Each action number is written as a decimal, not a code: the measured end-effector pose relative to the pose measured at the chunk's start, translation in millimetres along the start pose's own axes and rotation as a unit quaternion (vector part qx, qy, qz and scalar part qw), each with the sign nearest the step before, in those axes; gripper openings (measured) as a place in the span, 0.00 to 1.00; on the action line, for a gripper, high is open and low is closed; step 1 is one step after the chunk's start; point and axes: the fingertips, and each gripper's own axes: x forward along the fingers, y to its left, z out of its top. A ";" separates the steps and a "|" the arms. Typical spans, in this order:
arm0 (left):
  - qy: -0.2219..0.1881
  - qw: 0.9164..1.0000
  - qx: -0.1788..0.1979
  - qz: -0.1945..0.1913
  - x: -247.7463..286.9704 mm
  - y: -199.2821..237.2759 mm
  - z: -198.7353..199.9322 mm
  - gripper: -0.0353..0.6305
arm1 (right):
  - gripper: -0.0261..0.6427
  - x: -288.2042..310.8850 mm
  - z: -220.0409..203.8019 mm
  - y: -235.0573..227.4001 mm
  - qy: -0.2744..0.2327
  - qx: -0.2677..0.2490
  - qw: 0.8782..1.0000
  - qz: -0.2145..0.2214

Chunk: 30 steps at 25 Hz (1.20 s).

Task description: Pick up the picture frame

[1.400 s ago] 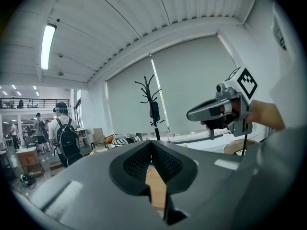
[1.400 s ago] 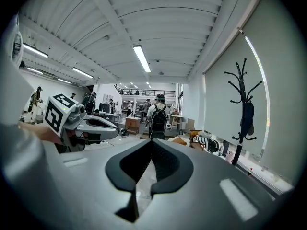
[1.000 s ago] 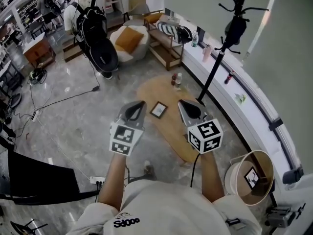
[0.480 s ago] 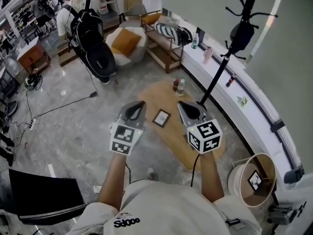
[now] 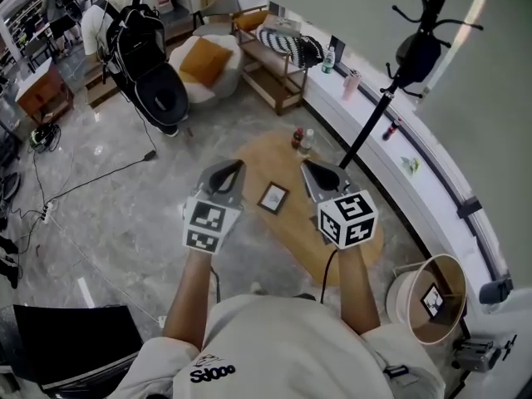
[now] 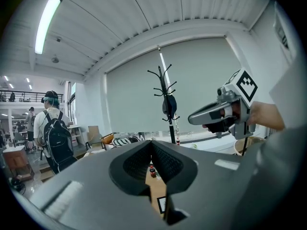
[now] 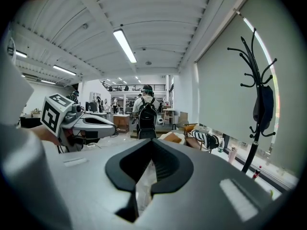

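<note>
Floor [image 5: 108, 198]: grey polished stone, with cables trailed across it at the left of the head view.
Tabletop [image 5: 287, 223]: an oval of light wood, set low on the floor below both tools.
Coat rack [image 5: 374, 123]: a black pole with hooked arms, stood just beyond the tabletop's far edge.
Person with black backpack [image 5: 137, 36]: seen from behind, well apart from the tabletop.
Left tool [image 6: 152, 143]: held level above the tabletop's near left side; its jaw tips were pressed together with nothing pinched between them.
Right tool [image 7: 152, 143]: held level beside the left tool; its jaws were likewise pressed together and empty.
Picture frame [image 5: 273, 197]: laid flat on the tabletop, dark-bordered, seen between the two tools and touched by neither.
Bottles [image 5: 301, 139]: two, stood upright together at the tabletop's far end, near the coat rack.
</note>
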 end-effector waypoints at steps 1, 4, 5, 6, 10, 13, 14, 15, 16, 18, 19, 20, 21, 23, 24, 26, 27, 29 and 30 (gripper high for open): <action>0.001 1.000 -0.002 -0.001 3.9 3.9 -2.5 0.07 | 0.04 5.2 -0.8 -2.0 0.002 0.001 1.000 -0.002; 0.007 1.000 -0.007 -0.006 14.7 12.7 -9.3 0.07 | 0.04 18.0 -5.1 -6.8 0.012 0.003 1.000 -0.005; 0.009 1.000 -0.009 -0.007 18.7 14.7 -11.3 0.07 | 0.04 21.7 -7.1 -9.0 0.016 0.004 1.000 -0.006; 0.010 1.000 -0.010 -0.008 22.9 16.0 -13.5 0.07 | 0.04 25.1 -9.5 -11.7 0.020 0.005 1.000 -0.006; 0.019 1.000 -0.017 -0.011 38.5 18.5 -24.2 0.07 | 0.04 35.3 -18.3 -22.9 0.030 0.008 0.999 -0.007; 0.028 0.999 -0.023 -0.015 49.8 19.4 -32.5 0.07 | 0.04 42.1 -25.2 -30.4 0.039 0.012 0.999 -0.007; 0.031 0.999 -0.024 -0.016 54.3 19.3 -35.6 0.07 | 0.04 44.9 -28.4 -33.7 0.043 0.014 0.999 -0.006; 0.034 0.999 -0.026 -0.017 59.3 19.4 -38.9 0.07 | 0.04 47.9 -31.8 -37.6 0.046 0.015 0.999 -0.006; 0.038 0.999 -0.028 -0.018 64.6 20.0 -42.3 0.07 | 0.04 51.4 -35.0 -41.8 0.050 0.016 0.999 -0.005; 0.045 0.998 -0.032 -0.019 76.6 22.6 -48.6 0.07 | 0.04 60.1 -40.4 -51.0 0.056 0.018 0.998 -0.004; 0.048 0.998 -0.033 -0.019 83.5 24.5 -51.3 0.07 | 0.04 65.4 -42.8 -56.1 0.060 0.018 0.998 -0.002; 0.051 0.998 -0.034 -0.019 91.1 26.6 -54.1 0.07 | 0.05 71.3 -45.7 -61.8 0.064 0.018 0.998 0.000; 0.054 0.998 -0.036 -0.019 99.1 28.6 -57.1 0.07 | 0.05 77.6 -49.2 -67.8 0.070 0.017 0.997 0.002; 0.061 0.997 -0.041 -0.021 115.7 32.4 -64.9 0.07 | 0.05 90.8 -57.3 -80.7 0.081 0.017 0.997 0.006; 0.066 0.997 -0.042 -0.022 124.5 34.6 -69.6 0.07 | 0.04 97.8 -61.0 -87.5 0.086 0.018 0.996 0.007; 0.078 0.996 -0.044 -0.023 142.8 40.1 -79.3 0.07 | 0.04 112.8 -67.4 -102.0 0.096 0.021 0.995 0.010; 0.084 0.995 -0.045 -0.024 152.3 43.3 -84.4 0.07 | 0.05 120.8 -70.9 -109.3 0.100 0.023 0.995 0.011; 0.096 0.994 -0.049 -0.025 171.8 49.1 -95.6 0.07 | 0.04 136.4 -80.6 -123.4 0.112 0.026 0.993 0.015; 0.102 0.993 -0.051 -0.026 181.4 51.1 -102.0 0.07 | 0.04 143.7 -86.9 -129.8 0.119 0.028 0.992 0.018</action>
